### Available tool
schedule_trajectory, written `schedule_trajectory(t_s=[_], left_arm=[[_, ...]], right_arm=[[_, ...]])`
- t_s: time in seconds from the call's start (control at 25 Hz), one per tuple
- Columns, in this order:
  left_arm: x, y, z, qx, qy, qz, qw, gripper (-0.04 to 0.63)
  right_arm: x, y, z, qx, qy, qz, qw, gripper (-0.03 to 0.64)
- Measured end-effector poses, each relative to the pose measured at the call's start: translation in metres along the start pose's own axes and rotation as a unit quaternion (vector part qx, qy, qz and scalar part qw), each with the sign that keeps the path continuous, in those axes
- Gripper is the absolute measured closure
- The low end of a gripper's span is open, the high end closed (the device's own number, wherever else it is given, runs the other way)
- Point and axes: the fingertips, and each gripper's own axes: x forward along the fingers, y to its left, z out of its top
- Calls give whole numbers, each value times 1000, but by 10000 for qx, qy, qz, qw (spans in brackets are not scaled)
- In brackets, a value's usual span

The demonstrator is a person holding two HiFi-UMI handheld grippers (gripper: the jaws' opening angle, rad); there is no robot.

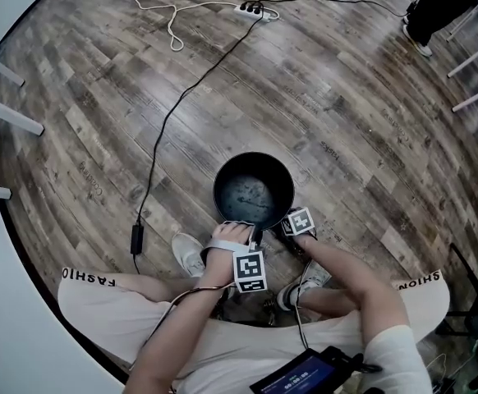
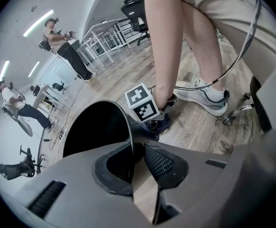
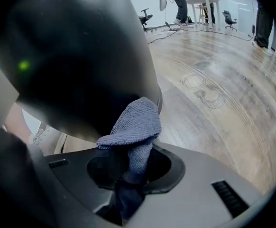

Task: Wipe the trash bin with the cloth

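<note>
On a wood-plank floor [image 1: 346,97], the left gripper [image 2: 137,148] pinches the rim of the black trash bin [image 1: 254,191], likely light and slide-prone, while the right gripper [image 3: 133,161] clamps a soft, limp blue-grey cloth [image 3: 135,122], apparently against its outer wall.

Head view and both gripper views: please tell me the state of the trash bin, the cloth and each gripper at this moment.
trash bin: upright on the floor, no lid, looks empty inside.
cloth: bunched, held, its free end against the bin's outer wall.
left gripper: shut on the bin's rim, one jaw inside, one outside.
right gripper: shut on the cloth, low beside the bin.
</note>
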Motion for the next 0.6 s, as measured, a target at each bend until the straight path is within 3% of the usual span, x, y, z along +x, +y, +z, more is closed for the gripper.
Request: schedule_trajectory(t_s=[0.2, 0.44, 0.6], left_arm=[[0, 0, -1, -26, 30, -10, 10000, 515], [1, 1, 2, -105, -35, 75, 9999, 512], [-2, 1, 2, -352, -176, -137, 9991, 482]], right_arm=[[3, -2, -1, 110, -85, 49, 9999, 532], [-23, 4, -1, 883, 8, -14, 9961, 532], [-60, 24, 2, 724, 78, 122, 9973, 532]])
